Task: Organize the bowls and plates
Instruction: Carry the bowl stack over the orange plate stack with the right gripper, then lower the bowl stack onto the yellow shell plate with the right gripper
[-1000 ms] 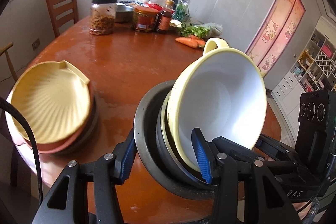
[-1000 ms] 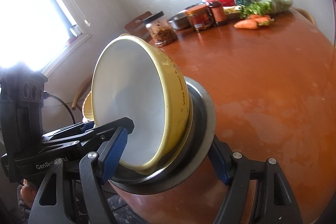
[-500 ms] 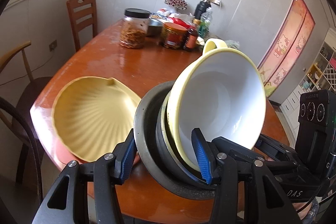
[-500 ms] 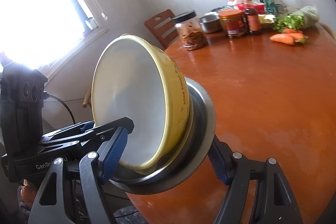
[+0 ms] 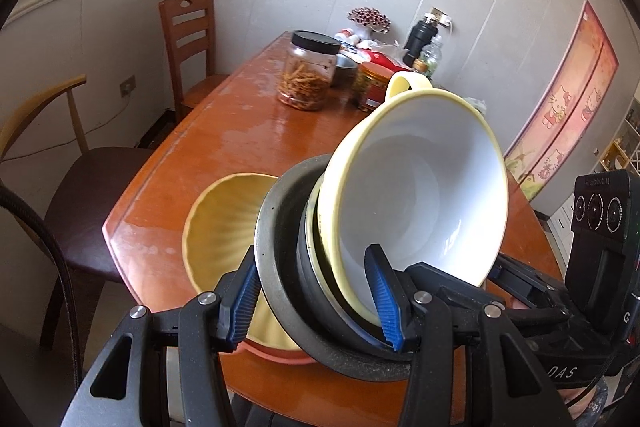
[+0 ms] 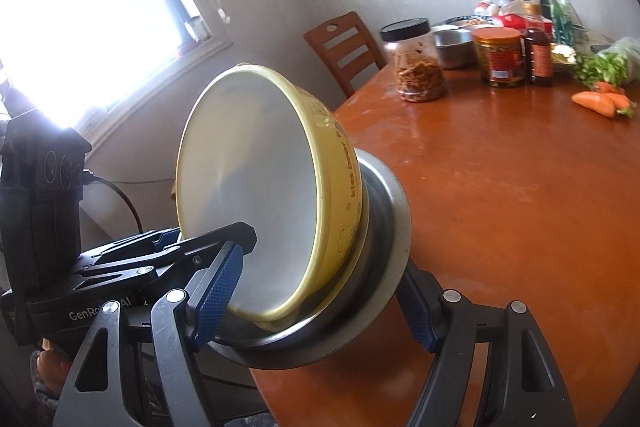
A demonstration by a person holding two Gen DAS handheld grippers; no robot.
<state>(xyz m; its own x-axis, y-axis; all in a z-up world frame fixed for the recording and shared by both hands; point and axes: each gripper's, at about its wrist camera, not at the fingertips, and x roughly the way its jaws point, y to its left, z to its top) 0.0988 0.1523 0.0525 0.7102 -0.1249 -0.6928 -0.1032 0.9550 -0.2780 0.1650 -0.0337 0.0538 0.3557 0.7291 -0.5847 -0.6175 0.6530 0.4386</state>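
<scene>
Both grippers, left (image 5: 316, 301) and right (image 6: 316, 297), clamped shut.

The yellow bowl (image 5: 420, 187) looks glossy, with a smooth white enamel-like inside. The steel bowl (image 6: 384, 227) beneath it is dull brushed metal. The shell-shaped plate (image 5: 224, 227) appears matt yellow plastic. The wooden table (image 6: 520, 187) is polished and reflective.

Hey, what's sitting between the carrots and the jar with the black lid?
In the right wrist view, an orange-lidded jar and a dark sauce bottle stand between the black-lidded jar and carrots.
</scene>
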